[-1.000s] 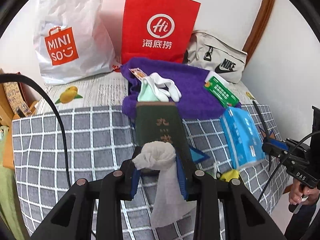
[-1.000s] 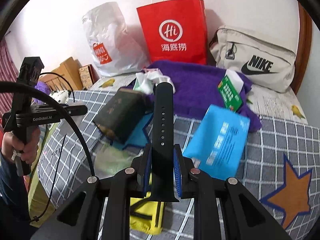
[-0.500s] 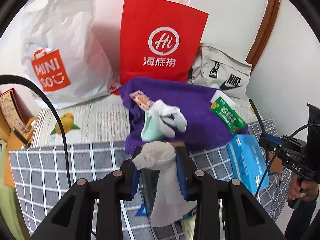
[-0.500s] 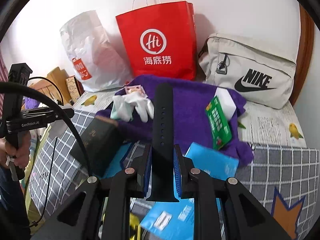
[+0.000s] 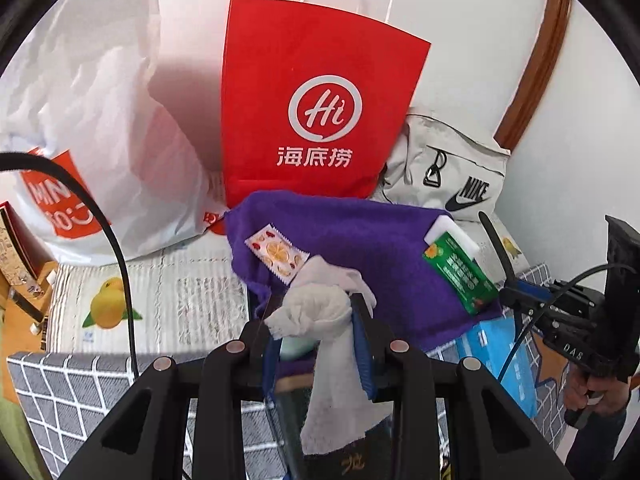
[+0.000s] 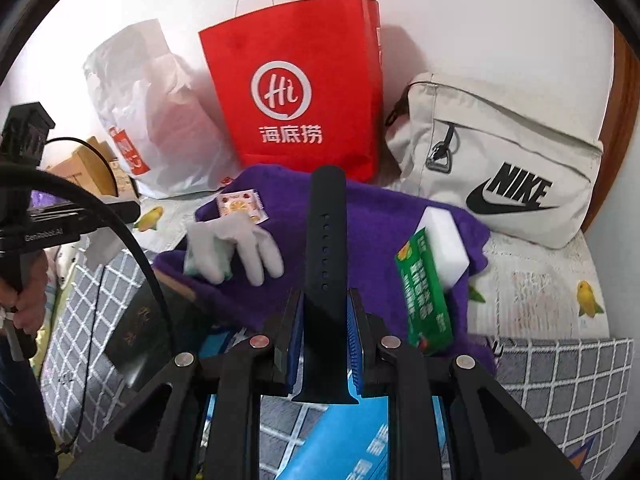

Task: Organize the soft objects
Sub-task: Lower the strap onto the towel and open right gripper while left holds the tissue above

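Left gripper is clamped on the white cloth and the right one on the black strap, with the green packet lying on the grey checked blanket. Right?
Not quite. The green packet lies on the purple towel, as the right wrist view shows. The rest holds: left gripper clamps the white cloth, right gripper the black strap.

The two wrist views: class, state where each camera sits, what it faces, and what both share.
Left wrist: behind the left gripper, shut on a white cloth, facing the purple towel; the right hand shows.
Right wrist: behind the right gripper, shut on a black strap; the left hand shows.
Shared: towel and red bag.
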`<state>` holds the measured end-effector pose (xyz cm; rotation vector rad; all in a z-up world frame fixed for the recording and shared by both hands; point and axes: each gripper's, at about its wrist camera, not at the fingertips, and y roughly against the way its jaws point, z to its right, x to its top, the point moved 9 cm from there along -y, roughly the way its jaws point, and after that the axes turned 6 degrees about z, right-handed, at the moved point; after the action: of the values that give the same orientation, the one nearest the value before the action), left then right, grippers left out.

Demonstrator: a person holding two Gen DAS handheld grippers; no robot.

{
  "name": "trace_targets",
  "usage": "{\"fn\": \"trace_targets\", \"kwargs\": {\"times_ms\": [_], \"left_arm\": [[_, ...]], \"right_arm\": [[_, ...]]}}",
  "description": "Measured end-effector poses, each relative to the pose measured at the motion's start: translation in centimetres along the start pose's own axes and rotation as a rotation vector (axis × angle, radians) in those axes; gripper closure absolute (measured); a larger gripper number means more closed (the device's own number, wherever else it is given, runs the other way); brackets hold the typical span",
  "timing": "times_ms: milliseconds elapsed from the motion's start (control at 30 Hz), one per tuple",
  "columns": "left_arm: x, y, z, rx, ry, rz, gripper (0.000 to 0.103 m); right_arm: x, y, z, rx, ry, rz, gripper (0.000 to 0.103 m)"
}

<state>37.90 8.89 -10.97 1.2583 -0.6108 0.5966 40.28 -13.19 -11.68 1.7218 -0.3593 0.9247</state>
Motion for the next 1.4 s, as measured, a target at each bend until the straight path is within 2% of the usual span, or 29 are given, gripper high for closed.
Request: {"fn": "trace_targets", "kwargs": {"times_ms": [267, 533, 933, 1400], "left_arm": [[1.6, -2.3, 0.7, -0.039, 0.002, -0.012, 0.072], [2.5, -4.8, 1.7, -0.086, 0.019, -0.025, 0.072], [1.4, -7.7, 3.2, -0.115, -0.009, -0.071, 0.072], [1.0, -8.5, 3.2, -0.127, 0.003, -0.093, 0.072]], "right_arm": [[1.3, -2.1, 0.5, 0.0, -0.011, -0.017, 0.083], [1.5, -5.3, 2.2, -0.027, -0.024, -0.071, 0.083], [-1.8, -10.4, 3.9, -0.068, 0.013, -0.271, 0.083], [-3.1, -12.3, 5.4, -0.093, -0.019, -0.343, 0.083]]}}
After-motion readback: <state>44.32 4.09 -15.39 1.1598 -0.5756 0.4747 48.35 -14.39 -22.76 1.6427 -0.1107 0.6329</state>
